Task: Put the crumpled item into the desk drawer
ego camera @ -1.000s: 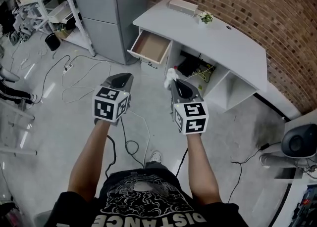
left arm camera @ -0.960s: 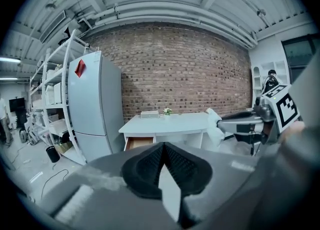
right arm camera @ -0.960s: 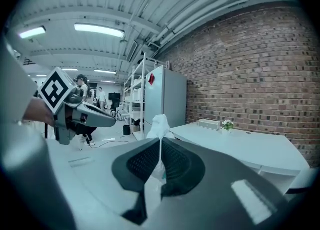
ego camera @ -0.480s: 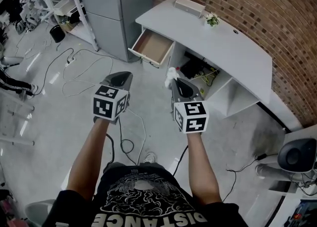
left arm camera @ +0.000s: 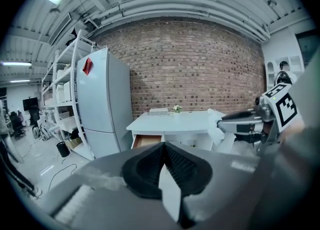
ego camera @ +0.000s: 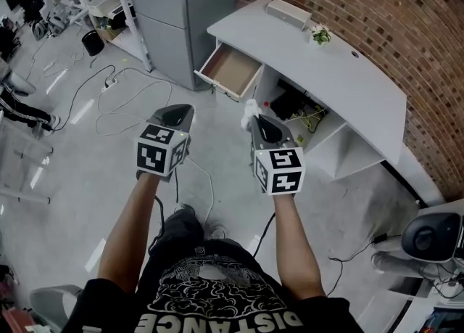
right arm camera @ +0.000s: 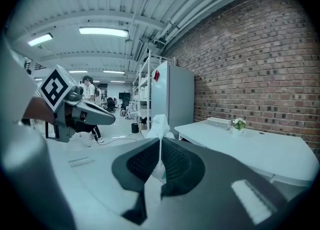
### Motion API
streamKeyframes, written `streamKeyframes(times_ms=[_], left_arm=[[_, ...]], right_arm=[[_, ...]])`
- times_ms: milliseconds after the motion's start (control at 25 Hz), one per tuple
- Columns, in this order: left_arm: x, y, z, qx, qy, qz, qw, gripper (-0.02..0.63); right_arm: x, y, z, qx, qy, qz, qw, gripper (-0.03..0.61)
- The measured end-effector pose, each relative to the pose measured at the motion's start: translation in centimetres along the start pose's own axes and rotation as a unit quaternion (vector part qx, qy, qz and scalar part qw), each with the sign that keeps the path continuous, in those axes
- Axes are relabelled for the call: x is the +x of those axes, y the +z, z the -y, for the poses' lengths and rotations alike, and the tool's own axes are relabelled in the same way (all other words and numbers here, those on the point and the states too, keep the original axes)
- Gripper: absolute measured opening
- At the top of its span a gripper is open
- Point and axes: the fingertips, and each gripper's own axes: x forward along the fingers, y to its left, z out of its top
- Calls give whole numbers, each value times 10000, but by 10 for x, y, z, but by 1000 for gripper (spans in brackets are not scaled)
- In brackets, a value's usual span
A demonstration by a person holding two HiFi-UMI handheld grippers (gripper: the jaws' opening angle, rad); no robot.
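Grey floor (ego camera: pixel 80 179) at far left, loose cables (ego camera: pixel 109 99) trailing across it. Next, the left tool (ego camera: pixel 177 114): jaws pressed together with nothing between them, held out in the air, idle. Beyond it a tall grey cabinet (ego camera: pixel 181 5), and just beside that the drawer (ego camera: pixel 232 70), pulled open at the left end of the white worktop (ego camera: pixel 348 77); its inside looks bare. The crumpled white item (ego camera: pixel 250 109), paper or tissue by the look, is pinched at the tip of the right tool (ego camera: pixel 257 120), most of the wad sticking out past the jaws. It hangs in the air, well short of the drawer. Judgement: carry phase. Step closer, bring the wad over the drawer's middle, lower below the rim before releasing. A light wad may cling or drift. Keep the left tool clear.
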Motion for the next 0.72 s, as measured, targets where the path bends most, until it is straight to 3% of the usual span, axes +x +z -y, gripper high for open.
streamKeyframes(times_ms=[440, 720], left_arm=[[36, -10, -13, -28, 43, 96, 9999, 0], [67, 2, -37, -93, -27, 125, 9999, 0]], right_arm=[[41, -9, 9, -206, 117, 40, 9997, 8], [79, 2, 22, -276, 91, 17, 9996, 8]])
